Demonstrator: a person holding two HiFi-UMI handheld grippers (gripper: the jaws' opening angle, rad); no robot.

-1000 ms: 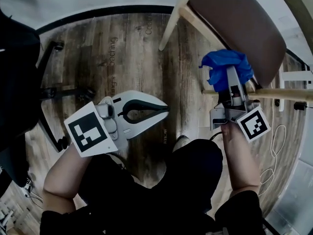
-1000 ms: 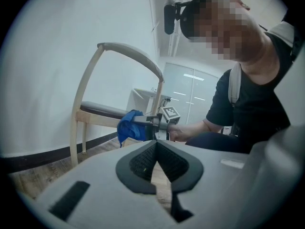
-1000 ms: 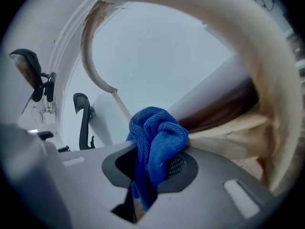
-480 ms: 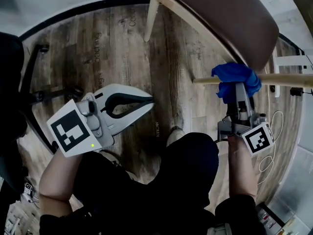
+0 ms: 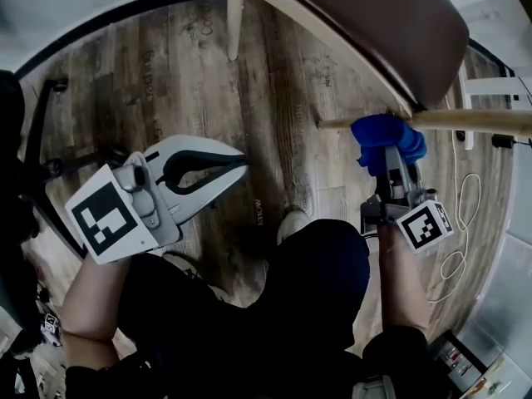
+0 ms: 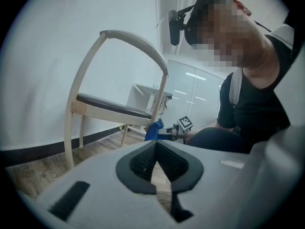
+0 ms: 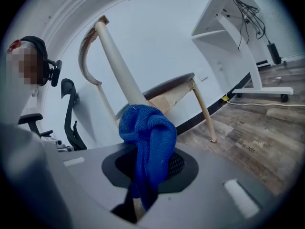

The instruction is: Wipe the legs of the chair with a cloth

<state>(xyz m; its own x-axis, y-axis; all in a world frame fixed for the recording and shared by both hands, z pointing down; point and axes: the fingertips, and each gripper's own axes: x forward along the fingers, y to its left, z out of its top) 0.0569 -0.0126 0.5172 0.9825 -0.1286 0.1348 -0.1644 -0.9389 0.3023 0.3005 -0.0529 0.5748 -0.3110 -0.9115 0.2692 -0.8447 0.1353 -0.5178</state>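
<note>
The chair, with a brown seat (image 5: 374, 23) and pale wooden legs, is tipped over the wooden floor. One leg (image 5: 474, 120) runs level across the right of the head view. My right gripper (image 5: 391, 152) is shut on a blue cloth (image 5: 386, 138), which is bunched against that leg near its free end. In the right gripper view the cloth (image 7: 147, 137) hangs from the jaws below the leg (image 7: 119, 61). My left gripper (image 5: 241, 163) is shut and holds nothing, well left of the chair. From the left gripper (image 6: 155, 149) the chair (image 6: 119, 109) and cloth (image 6: 152, 130) show ahead.
A black office chair base (image 5: 50, 156) stands on the floor at the left. A white cable (image 5: 461, 248) lies at the right. A white desk frame (image 7: 243, 46) stands by the wall. The person's knees and a shoe (image 5: 291, 221) are between the grippers.
The right gripper has brought the cloth down from just above the leg onto it. The left gripper has drifted left and stays shut. The chair sits higher in the view.
</note>
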